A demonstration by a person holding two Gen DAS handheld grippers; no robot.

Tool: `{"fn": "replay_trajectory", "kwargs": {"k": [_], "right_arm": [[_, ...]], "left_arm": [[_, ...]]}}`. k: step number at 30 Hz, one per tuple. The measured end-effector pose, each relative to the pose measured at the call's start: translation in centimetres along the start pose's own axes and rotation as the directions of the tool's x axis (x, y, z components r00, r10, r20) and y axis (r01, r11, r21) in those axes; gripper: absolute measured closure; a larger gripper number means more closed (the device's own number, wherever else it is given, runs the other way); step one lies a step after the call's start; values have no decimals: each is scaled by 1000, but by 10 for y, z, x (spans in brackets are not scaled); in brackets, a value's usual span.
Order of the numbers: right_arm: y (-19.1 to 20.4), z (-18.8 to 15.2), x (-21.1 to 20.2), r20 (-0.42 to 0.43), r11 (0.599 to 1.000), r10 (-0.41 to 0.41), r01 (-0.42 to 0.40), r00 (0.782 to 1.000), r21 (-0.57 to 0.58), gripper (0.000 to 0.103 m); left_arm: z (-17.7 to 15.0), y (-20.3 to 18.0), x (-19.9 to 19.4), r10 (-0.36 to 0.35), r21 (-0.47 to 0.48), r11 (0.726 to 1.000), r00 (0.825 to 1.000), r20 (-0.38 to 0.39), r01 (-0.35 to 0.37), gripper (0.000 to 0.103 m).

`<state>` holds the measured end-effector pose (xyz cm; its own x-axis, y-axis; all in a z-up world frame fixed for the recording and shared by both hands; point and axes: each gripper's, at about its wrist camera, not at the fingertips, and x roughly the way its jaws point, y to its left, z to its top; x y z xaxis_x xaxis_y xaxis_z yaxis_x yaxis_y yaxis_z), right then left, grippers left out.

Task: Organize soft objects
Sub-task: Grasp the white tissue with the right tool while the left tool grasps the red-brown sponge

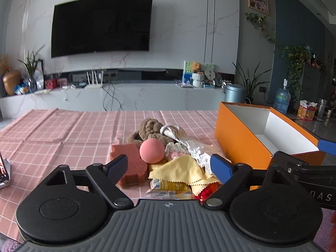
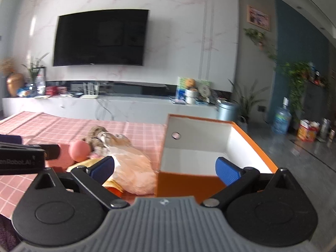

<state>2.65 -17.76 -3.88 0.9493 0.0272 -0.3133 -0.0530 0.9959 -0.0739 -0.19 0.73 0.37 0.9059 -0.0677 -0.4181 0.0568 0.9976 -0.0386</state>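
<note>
A heap of soft things lies on the pink checked tablecloth (image 1: 63,138): a reddish sponge (image 1: 132,163), a pink ball (image 1: 151,150), a yellow cloth (image 1: 184,171), a brown fuzzy piece (image 1: 150,129) and a pale crochet piece (image 1: 177,150). My left gripper (image 1: 169,167) stands open just short of the heap, its pads touching nothing. An orange box (image 1: 241,145) with a white inside sits to the right. My right gripper (image 2: 165,169) is open in front of the orange box (image 2: 189,182), with a peach soft bundle (image 2: 134,168) by its left finger. The pink ball (image 2: 78,149) shows further left.
Crumpled white plastic (image 1: 198,153) and a yellow packet (image 1: 170,185) lie in the heap. A phone (image 1: 4,172) rests at the table's left edge. Beyond the table stand a white TV cabinet (image 1: 126,96) and a wall TV (image 1: 100,25).
</note>
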Motion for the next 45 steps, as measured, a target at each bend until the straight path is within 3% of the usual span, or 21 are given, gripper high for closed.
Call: {"fn": "replay_trajectory", "kwargs": {"k": [3,5,9,11,14,16,18,19,30,39,41,43,45], "right_arm": [[8,5,3,15,998,43,-42,999,-52,6],[14,8,7,12,994,80,-79,997,-80,19],[26,14,21,-16,980,152,-153,988,-130,32],[33,16,31,-42,970,183,-187,982,-155,40],[41,21,51,-97,959,218,-231,971,-165,49],[46,26,68,-133,955,228,-248,965,-165,50],[54,29,86,-168,950,224,-253,960,-181,56],[57,30,95,-183,948,220,-254,958,-192,58],[81,15,174,-306,959,140,-207,942,-195,62],[76,8,191,-348,967,144,-207,926,-151,62],[73,8,190,-349,969,154,-211,924,-131,72],[73,7,190,-348,968,175,-226,921,-112,81],[74,7,188,-339,968,175,-224,925,-111,82]], "left_arm": [[2,11,6,-50,-15,999,998,-48,50,18],[2,15,9,-72,-11,997,995,-69,72,27],[3,25,18,-109,-33,994,988,-109,106,42],[6,33,24,-129,-57,991,983,-130,122,44],[10,41,33,-118,-54,992,983,-138,111,42],[12,48,40,-91,-70,994,985,-146,81,39],[14,58,50,-70,-86,995,984,-164,57,24],[15,62,55,-58,-96,994,984,-171,42,22],[6,90,114,-10,-181,982,959,-282,-43,7],[-10,78,145,7,-85,996,938,-348,-39,6],[-12,84,149,12,-106,993,936,-353,-52,6],[-13,89,149,-2,-135,990,937,-348,-48,15],[-12,90,148,-10,-134,990,942,-336,-38,23]]}}
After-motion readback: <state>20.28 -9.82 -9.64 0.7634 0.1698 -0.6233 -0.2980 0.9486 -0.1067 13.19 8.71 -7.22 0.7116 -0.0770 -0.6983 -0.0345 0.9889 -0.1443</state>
